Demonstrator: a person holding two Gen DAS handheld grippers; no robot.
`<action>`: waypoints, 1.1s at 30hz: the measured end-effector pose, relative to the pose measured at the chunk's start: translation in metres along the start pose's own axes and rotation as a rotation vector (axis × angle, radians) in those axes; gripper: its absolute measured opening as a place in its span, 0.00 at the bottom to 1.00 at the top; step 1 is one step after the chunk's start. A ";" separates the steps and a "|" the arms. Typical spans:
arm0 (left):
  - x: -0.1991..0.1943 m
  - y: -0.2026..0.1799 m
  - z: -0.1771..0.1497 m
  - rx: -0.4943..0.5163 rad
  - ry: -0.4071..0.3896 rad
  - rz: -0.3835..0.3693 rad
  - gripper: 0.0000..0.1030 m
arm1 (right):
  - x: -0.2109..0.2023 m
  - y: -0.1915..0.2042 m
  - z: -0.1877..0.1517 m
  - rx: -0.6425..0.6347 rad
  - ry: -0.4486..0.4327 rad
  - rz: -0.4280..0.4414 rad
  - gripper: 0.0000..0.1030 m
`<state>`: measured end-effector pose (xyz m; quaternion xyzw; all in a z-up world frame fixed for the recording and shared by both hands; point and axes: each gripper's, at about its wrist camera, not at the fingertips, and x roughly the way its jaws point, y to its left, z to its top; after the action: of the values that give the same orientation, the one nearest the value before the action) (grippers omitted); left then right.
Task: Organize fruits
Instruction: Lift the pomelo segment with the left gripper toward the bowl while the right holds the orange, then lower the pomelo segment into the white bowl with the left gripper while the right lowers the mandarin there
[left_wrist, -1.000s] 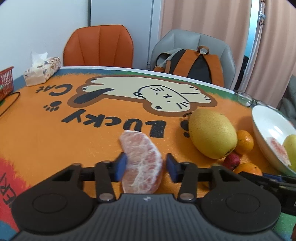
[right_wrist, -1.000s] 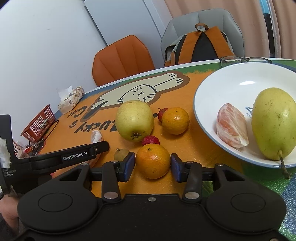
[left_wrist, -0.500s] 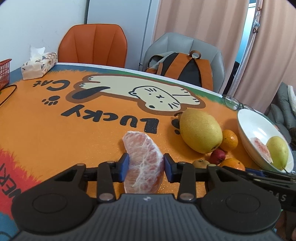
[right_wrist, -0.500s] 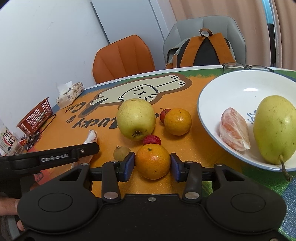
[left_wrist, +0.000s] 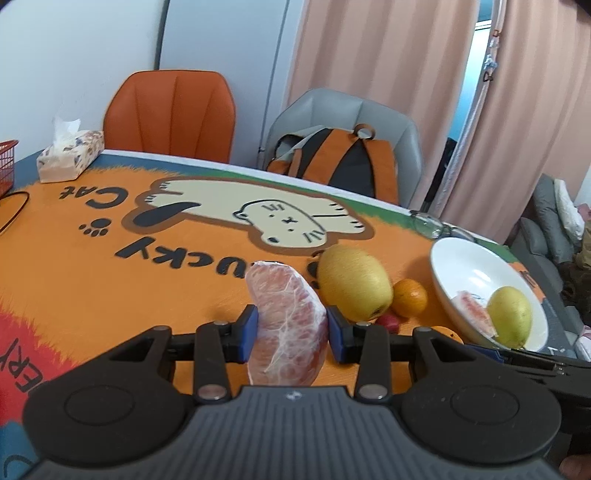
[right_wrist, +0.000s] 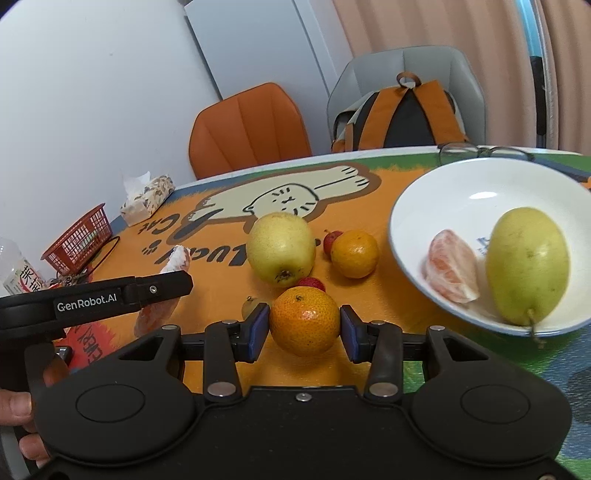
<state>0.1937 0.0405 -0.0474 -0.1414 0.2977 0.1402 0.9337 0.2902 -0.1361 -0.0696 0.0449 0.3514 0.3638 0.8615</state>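
Observation:
My left gripper (left_wrist: 290, 330) is shut on a peeled pomelo segment (left_wrist: 286, 321) and holds it above the orange cat mat. My right gripper (right_wrist: 303, 329) has its blue pads against both sides of an orange (right_wrist: 304, 320) that rests on the mat. A white bowl (right_wrist: 458, 181) at the right holds a yellow pear (right_wrist: 526, 264) and another pomelo segment (right_wrist: 450, 271); the bowl also shows in the left wrist view (left_wrist: 469, 266). On the mat lie a big yellow pear (right_wrist: 280, 248), a second orange (right_wrist: 354, 253) and small red fruits (right_wrist: 312, 283).
A tissue box (left_wrist: 68, 155) and a red basket (right_wrist: 79, 240) stand at the table's far left. Glasses (left_wrist: 432, 223) lie behind the bowl. An orange chair (left_wrist: 171, 114) and a grey chair with a backpack (left_wrist: 340, 166) stand behind the table. A bottle (right_wrist: 16, 271) is at the left.
My left gripper closed on the pomelo segment, lifted it off the mat and swung toward the bowl. My right gripper stayed around the orange and rose slightly.

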 end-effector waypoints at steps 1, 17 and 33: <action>-0.001 -0.002 0.001 0.003 -0.002 -0.006 0.38 | -0.003 -0.001 0.001 0.002 -0.006 -0.004 0.40; 0.006 -0.067 0.021 0.086 -0.025 -0.137 0.38 | -0.056 -0.046 0.030 0.031 -0.121 -0.111 0.40; 0.036 -0.124 0.033 0.155 0.008 -0.208 0.38 | -0.078 -0.100 0.038 0.089 -0.170 -0.197 0.40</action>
<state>0.2818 -0.0554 -0.0201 -0.0995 0.2950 0.0188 0.9501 0.3358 -0.2538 -0.0299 0.0791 0.2957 0.2564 0.9168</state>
